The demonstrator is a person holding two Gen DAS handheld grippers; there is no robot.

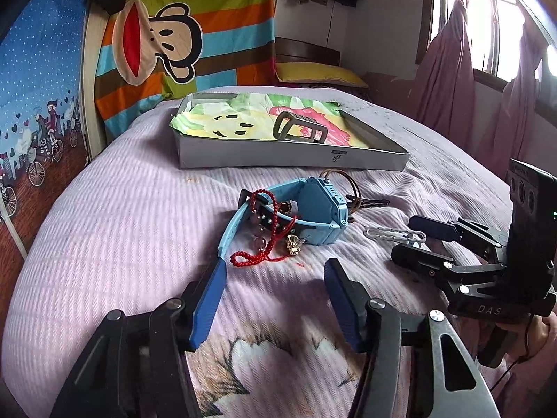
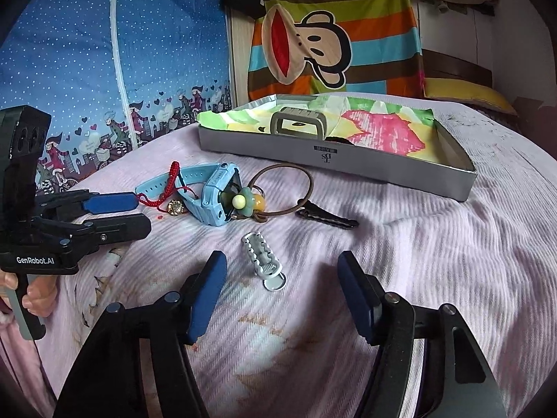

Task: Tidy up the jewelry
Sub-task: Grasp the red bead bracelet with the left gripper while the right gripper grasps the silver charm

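Observation:
On the lilac bedspread lie a light blue watch [image 1: 313, 209] [image 2: 212, 198], a red bead bracelet [image 1: 264, 244] draped over its strap, and a gold charm [image 1: 294, 245]. My left gripper [image 1: 275, 268] is open just short of the bracelet, with nothing between its fingers. A white hair clip [image 2: 263, 261] [image 1: 393, 235] lies between the open fingers of my right gripper [image 2: 282, 261], clear of both pads. A brown hair tie with a flower [image 2: 243, 203] and a dark clip [image 2: 327, 219] rest behind it. In the grey box [image 1: 289, 155] [image 2: 348, 163] stands an olive watch band [image 2: 299, 122].
The box is lined with a colourful cloth and sits at the far side of the bed. A striped monkey cloth [image 1: 174, 41] hangs behind it, with a yellow pillow [image 1: 320, 73] beside it. Purple curtains [image 1: 452, 69] and a window are on the right. A hand [image 2: 38, 292] holds the left gripper's handle.

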